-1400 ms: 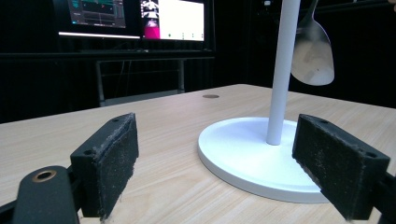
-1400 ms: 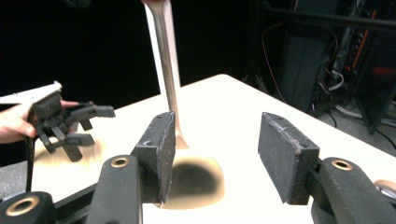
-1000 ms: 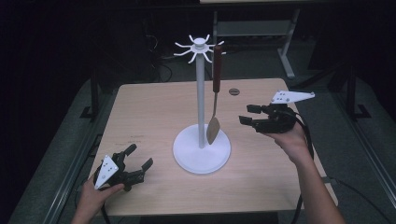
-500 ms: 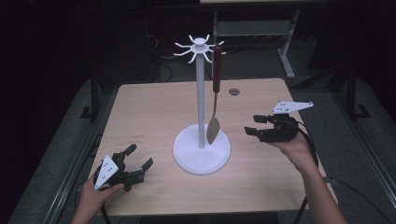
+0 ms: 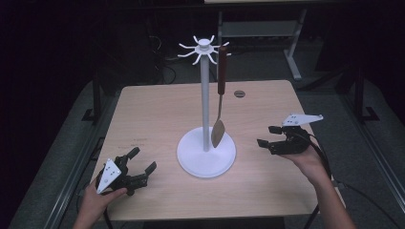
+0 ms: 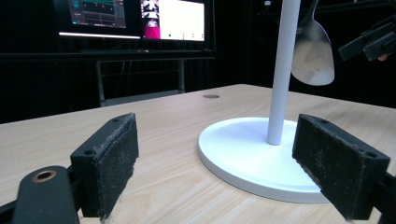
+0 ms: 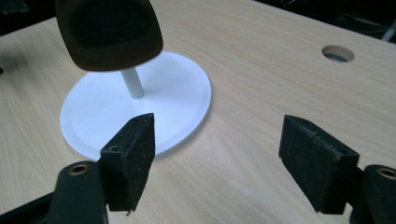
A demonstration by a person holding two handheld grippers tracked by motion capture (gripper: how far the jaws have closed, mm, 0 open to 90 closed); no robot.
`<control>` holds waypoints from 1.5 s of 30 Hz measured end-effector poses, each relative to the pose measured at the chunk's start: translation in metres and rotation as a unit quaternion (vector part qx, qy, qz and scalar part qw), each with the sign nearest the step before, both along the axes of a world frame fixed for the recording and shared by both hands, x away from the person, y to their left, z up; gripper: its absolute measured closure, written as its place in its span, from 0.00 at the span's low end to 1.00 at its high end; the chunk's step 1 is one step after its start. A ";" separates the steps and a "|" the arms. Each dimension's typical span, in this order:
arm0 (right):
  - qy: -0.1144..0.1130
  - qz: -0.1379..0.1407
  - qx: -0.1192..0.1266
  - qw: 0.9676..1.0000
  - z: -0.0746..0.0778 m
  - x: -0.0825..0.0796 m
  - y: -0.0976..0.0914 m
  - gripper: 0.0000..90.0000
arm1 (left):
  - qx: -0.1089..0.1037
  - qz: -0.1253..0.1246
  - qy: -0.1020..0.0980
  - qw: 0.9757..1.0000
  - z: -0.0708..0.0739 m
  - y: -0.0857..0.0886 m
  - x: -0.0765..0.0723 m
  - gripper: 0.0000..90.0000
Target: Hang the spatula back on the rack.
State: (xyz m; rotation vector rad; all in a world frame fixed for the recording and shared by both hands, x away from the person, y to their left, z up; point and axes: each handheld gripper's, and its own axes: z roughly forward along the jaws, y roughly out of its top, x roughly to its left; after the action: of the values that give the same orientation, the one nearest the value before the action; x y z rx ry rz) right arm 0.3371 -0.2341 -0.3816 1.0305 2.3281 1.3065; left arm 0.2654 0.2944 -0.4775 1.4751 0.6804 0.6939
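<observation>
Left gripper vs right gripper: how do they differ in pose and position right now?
The left gripper sits low at the table's near left corner, while the right gripper is raised at the right side. The left gripper points up-right toward the stand; the right gripper points left at the hanging spatula. Shared: both are open and hold nothing.

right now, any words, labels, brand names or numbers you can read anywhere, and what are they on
None can be read.
Monitors behind the table: bright windows and a row of small icons, too small and blurred to read.
Tabletop: a faint small mark near the left edge, too small to read.
Stand, spatula and both grippers: no print visible.
</observation>
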 end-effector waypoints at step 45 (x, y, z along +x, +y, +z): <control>0.047 -0.044 -0.022 0.998 -0.063 -0.025 -0.039 0.16 | -0.002 -0.001 0.001 1.000 0.000 0.000 -0.001 0.15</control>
State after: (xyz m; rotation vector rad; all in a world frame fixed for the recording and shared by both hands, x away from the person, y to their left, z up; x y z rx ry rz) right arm 0.3118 -0.2729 -0.4448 1.1919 2.3383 1.1933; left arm 0.2648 0.2942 -0.4777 1.4726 0.6814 0.6890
